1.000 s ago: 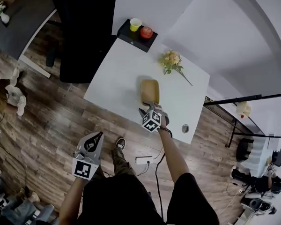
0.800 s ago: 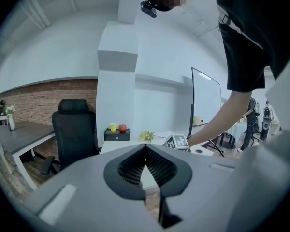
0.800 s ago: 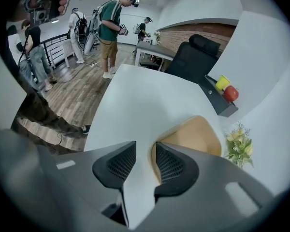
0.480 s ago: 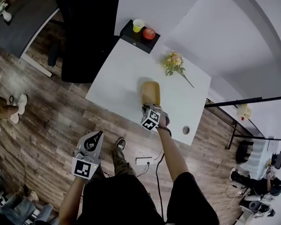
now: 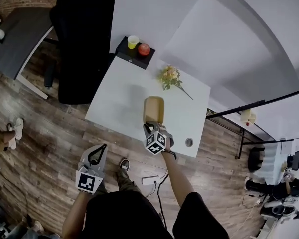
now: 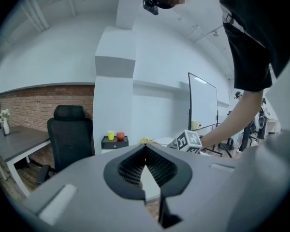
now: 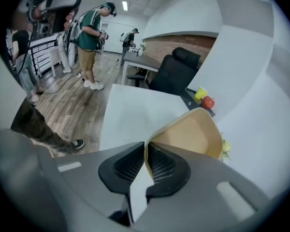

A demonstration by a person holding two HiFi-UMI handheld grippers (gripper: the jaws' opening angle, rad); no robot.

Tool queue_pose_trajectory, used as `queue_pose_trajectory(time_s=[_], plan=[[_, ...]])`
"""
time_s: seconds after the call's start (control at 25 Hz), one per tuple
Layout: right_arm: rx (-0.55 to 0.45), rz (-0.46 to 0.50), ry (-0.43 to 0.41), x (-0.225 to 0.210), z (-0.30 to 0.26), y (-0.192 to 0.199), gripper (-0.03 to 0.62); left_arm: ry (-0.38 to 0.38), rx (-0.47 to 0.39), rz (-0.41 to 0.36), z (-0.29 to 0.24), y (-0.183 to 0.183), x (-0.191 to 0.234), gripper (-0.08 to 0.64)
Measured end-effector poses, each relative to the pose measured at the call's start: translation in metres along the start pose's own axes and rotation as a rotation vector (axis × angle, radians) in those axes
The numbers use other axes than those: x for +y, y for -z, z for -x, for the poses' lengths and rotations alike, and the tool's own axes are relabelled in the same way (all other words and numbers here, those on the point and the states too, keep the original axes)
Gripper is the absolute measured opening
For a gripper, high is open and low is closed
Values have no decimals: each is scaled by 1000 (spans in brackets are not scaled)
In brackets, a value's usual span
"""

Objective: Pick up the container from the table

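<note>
A tan, bowl-like container [image 5: 153, 108] is over the middle of the white table [image 5: 114, 103]. In the right gripper view its near rim [image 7: 193, 134] runs between the two black pads. My right gripper [image 5: 152, 126] [image 7: 146, 146] is at the container's near edge, its jaws closing, with the pads pressed on that thin rim. The container tilts away from the gripper, off the tabletop. My left gripper [image 5: 100, 149] [image 6: 145, 149] hangs over the wooden floor beside the table's near-left edge, its jaws together with nothing in them.
A bunch of flowers [image 5: 170, 76] lies on the table behind the container. A black tray [image 5: 127, 54] at the far corner holds a yellow cup [image 5: 133, 41] and a red apple [image 5: 144, 49]. A black office chair [image 5: 84, 44] stands to the left. Several people [image 7: 89, 37] stand on the floor.
My right gripper's jaws have come together on the container's near rim, and the container has come up off the table with the gripper. The left gripper has stayed put.
</note>
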State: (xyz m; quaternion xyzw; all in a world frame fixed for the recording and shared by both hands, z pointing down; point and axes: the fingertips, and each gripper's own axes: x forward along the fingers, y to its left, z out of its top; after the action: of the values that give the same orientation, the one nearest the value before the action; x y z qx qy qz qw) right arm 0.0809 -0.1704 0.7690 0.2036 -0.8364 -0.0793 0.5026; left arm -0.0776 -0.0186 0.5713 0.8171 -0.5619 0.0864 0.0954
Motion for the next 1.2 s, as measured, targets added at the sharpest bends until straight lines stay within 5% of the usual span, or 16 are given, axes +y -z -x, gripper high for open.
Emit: queue_pose_trajectory(time_s=[0.32,0.52,0.76,1.2], plan=[[-239,-114,124,3,101,-67,37,97,-101,-63,-30,-49,-1,-6],[-448,-223,174,12,165,-114,35,150,-181,-141,-38,-78,-6,-6],[-706,-385,236,20,233,-154,35,196,-201,-148,-39,-93,-12,-6],[-779,-566,239,49,254,-153,32,272,-153,-137,-32,-72,-28,-6]])
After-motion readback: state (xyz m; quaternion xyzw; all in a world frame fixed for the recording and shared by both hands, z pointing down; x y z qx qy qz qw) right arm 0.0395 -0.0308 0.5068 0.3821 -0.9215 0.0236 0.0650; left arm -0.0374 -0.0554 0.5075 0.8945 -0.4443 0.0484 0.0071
